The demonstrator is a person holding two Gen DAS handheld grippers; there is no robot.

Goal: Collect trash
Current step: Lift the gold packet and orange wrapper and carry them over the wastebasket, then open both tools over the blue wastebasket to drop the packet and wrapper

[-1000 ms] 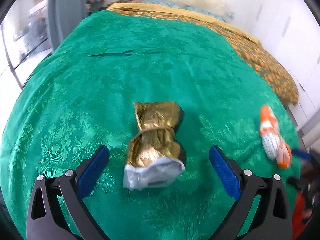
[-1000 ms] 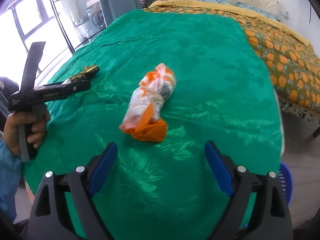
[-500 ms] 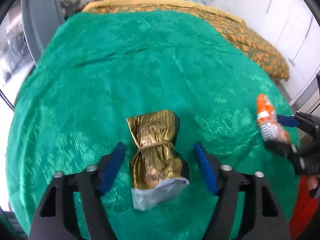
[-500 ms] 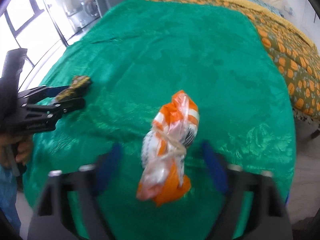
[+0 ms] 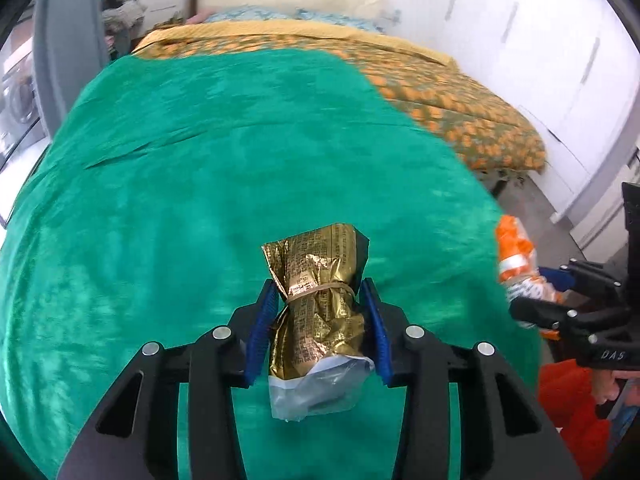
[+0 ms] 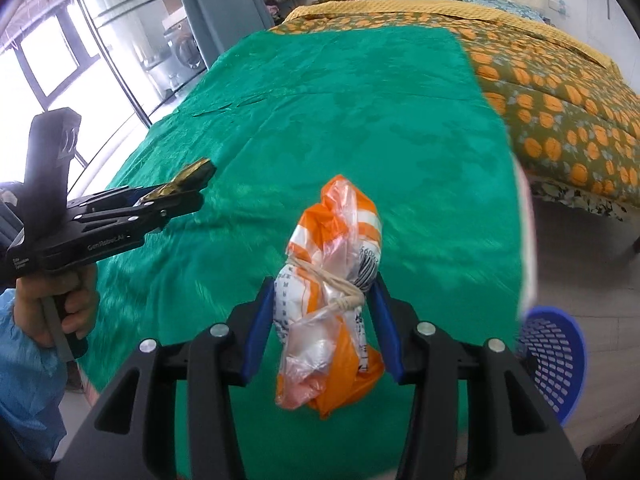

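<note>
While each claw grips, gold wrapper (image 5: 318, 304) — orange-white bag (image 6: 332, 292) — sit crumpled, band-tied.

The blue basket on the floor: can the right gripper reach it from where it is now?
Probably yes. The blue basket stands just right of the right gripper, which holds the orange bag, and nothing shows between them.

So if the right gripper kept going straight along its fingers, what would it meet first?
The right gripper, shut on the orange and white bag, points across the green bedspread. It would probably meet that cloth first, though depth is unclear.
</note>
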